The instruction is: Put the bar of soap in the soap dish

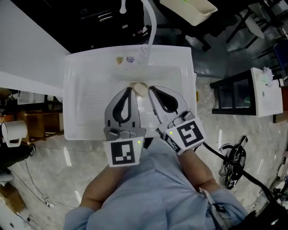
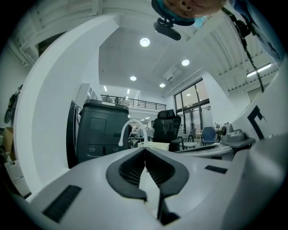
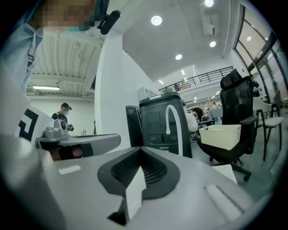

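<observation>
Head view, steeply down onto a white sink (image 1: 81, 90) with a white curved faucet (image 1: 152, 27) at its far rim.

Left hand-held gripper (image 1: 131, 89): over the bowl, tip pointing away from the person. Jaws fully together in the left gripper view, ribbed pads meeting along one line, nothing caught between. Empty.

Right hand-held gripper (image 1: 150, 88): just beside the left one, angled inward so both tips converge. Jaws likewise pressed together in the right gripper view, nothing gripped.

Bar of soap (image 1: 140, 89): pale cream, rounded, at the far edge of the bowl below the faucet base, between the two tips (contact with either tip not resolvable from the head view). Free of both jaws.

Soap dish: not identified with certainty in any view.

Other items: two small objects (image 1: 124, 59) on the sink's far rim near the faucet; marker cubes (image 1: 123, 152) on both tools, near the body; light blue sleeves (image 1: 153, 193) at bottom of frame; cream bin (image 1: 191, 10) beyond the sink, well apart from the soap.
</observation>
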{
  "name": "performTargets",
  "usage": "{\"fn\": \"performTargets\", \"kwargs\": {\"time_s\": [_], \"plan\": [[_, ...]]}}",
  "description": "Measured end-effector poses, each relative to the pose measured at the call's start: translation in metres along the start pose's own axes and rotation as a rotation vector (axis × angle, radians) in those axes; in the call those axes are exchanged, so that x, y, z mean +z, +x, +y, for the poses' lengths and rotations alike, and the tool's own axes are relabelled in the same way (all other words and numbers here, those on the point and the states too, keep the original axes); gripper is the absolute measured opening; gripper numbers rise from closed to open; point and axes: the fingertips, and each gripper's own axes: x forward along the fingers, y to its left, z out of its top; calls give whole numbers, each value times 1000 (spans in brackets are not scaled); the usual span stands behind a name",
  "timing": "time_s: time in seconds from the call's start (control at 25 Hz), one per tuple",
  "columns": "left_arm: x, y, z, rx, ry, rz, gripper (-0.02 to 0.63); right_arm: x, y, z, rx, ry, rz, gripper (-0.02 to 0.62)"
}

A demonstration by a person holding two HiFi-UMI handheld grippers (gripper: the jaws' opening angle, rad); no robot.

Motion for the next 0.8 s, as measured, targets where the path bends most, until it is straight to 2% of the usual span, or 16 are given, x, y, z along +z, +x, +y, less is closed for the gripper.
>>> {"fn": "performTargets", "kwargs": {"time_s": [0.24, 0.8], "plan": [[9, -4, -7, -5, 8, -24, 8, 13, -4, 3, 5, -34, -25, 0], [11, -3, -14, -11, 23, -25, 8, 18, -7, 3, 11, -42, -38, 0]]}}
